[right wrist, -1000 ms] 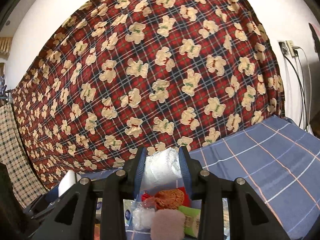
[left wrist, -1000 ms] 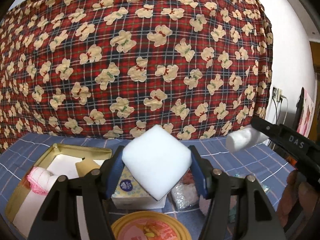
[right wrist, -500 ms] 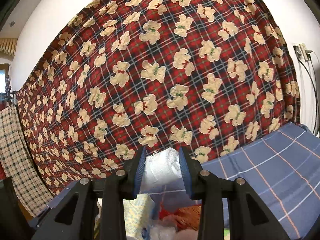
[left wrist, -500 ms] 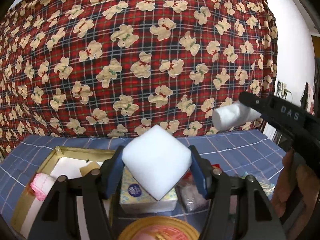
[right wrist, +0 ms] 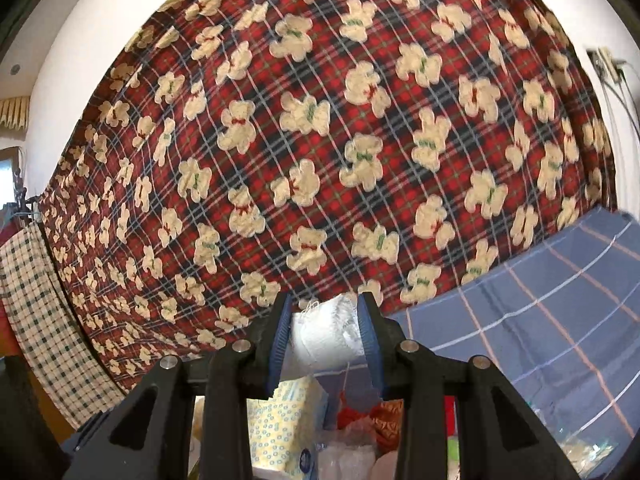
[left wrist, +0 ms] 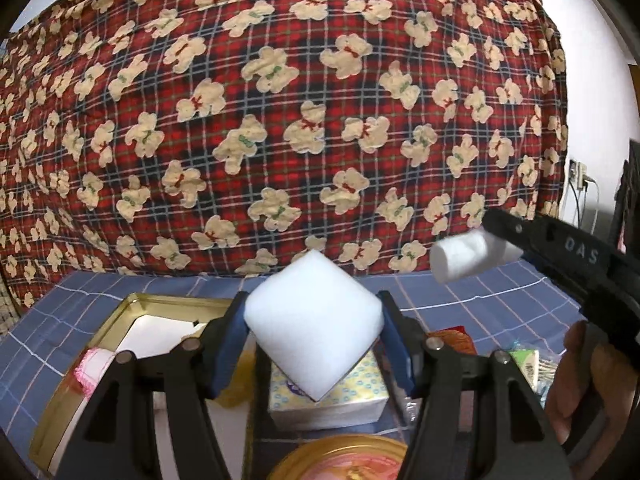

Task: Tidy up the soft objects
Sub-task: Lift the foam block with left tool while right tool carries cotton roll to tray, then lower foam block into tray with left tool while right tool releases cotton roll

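The left hand-held gripper (left wrist: pixel 314 334) squeezes a white foam block (left wrist: pixel 312 322) up in the air. The right hand-held gripper (right wrist: pixel 325 338) squeezes a white roll (right wrist: pixel 326 336). Only a pink puff (left wrist: pixel 94 364) sits in the gold tin (left wrist: pixel 132 304). Tissues (left wrist: pixel 340 396) and more wait on the bench (left wrist: pixel 480 300).

Raised letters "DAS" on the black right gripper (left wrist: pixel 472 248) body

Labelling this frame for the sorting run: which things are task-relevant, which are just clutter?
In play:
- white foam block, clamped in left gripper
- white gauze roll, clamped in right gripper
- gold tin tray
- pink knit piece in the tray

Lying about:
- tissue pack
- round tin lid
- bear-print blanket
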`<state>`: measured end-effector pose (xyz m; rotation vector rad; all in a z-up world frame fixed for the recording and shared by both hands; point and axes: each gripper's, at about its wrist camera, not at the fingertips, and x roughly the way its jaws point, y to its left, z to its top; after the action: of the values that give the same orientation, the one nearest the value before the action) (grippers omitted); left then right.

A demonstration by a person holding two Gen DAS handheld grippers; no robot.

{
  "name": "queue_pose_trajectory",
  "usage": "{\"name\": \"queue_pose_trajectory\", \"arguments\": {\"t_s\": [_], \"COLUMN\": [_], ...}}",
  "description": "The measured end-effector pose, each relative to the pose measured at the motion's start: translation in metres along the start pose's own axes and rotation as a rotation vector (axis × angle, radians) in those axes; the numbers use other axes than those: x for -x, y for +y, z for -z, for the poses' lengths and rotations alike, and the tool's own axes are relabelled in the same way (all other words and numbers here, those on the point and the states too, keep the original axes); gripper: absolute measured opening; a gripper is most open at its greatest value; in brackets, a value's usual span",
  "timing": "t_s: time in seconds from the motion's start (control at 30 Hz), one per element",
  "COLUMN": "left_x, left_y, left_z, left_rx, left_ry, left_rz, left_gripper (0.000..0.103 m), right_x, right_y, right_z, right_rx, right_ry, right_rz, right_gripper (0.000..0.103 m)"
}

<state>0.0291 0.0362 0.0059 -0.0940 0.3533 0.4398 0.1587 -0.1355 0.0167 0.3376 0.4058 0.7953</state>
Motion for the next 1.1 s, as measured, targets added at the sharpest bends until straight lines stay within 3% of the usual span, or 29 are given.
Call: {"name": "queue_pose_trajectory", "arguments": {"t_s": [0.2,0.5,0.73,1.1], "left_x": [0.003,0.005,0.007,0.021], "left_y": [0.014,0.042,0.052,0.090], "left_z": [0.000,0.002,0.003,0.005], "left_rx": [0.024,0.067,0.068,0.096], "left_ry": [-0.013,0.004,0.001,-0.014], "left_rz": [-0.049,-0.130,-0.178,-0.347], "left_gripper": [0.062,0.062,0.062,0.062], "right_x": [0.000,0.010,0.011,0.001], "right_y": [0.003,0.050,0.085,0.120], "right_z": [0.005,0.015,0.026,0.044], "right_rx": [0.010,0.219,0.290,0.315], "right_ry": [-0.002,-0.069,-0.077,-0.031], "right_rz": [-0.007,0.021,-0.039,-0.144], "right_gripper": [0.037,0.037,0.037,0.037]}}
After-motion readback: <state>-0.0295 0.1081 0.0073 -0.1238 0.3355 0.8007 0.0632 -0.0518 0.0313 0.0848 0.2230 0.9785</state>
